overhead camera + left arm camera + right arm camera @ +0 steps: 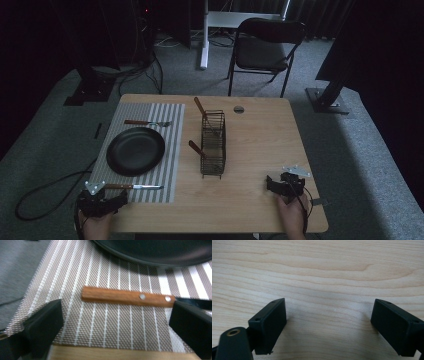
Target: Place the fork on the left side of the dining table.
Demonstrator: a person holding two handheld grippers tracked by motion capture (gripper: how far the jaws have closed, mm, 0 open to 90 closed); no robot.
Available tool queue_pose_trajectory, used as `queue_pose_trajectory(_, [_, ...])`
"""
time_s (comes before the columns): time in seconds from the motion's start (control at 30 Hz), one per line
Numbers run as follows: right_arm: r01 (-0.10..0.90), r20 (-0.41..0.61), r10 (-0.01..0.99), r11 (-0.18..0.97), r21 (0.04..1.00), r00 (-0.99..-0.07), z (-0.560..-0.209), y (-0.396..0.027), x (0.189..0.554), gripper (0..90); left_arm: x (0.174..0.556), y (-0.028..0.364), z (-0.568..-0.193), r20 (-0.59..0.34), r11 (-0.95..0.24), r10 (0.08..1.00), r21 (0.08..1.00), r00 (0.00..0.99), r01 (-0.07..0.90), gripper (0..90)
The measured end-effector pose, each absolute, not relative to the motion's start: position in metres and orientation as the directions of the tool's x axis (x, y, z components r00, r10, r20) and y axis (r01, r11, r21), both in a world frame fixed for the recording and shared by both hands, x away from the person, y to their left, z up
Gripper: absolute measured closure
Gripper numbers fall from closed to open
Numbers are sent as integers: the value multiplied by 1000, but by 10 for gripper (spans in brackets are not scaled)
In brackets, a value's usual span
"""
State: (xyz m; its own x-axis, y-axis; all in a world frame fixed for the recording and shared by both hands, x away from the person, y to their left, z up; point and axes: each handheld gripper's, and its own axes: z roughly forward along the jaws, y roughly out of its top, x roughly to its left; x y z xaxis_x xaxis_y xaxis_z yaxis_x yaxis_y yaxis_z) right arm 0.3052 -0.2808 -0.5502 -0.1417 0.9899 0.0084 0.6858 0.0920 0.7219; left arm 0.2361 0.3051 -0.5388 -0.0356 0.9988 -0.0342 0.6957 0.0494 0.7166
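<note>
The left gripper (115, 322) sits spread wide and empty just near of the wooden-handled knife (130, 297), which lies flat on the striped placemat (100, 322) close to the black plate (155, 252); closing from here could pinch the mat's weave or nudge the thin handle toward the plate instead of catching it. The right gripper (328, 326) is likewise released, resting over bare table (317, 270) near the right edge. The knife's blade is cut off behind the right-hand jaw, and the dim high view leaves the utensils in the wire basket (213, 145) hard to identify.
</note>
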Motion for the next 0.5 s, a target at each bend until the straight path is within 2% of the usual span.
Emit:
queue_pose_trajectory(0.2, [686,9,990,92,722,-141,-550,-281,305,128,239,303,-549,17,27,998,704,-54,709,0])
queue_pose_trajectory(0.37, [686,9,990,91,722,-141,-550,-281,305,128,240,305,-550,12,51,996,712,-85,701,0])
queue_pose_trajectory(0.5, [686,9,990,91,722,-141,-550,-281,305,128,240,306,-551,14,36,998,721,-66,692,0])
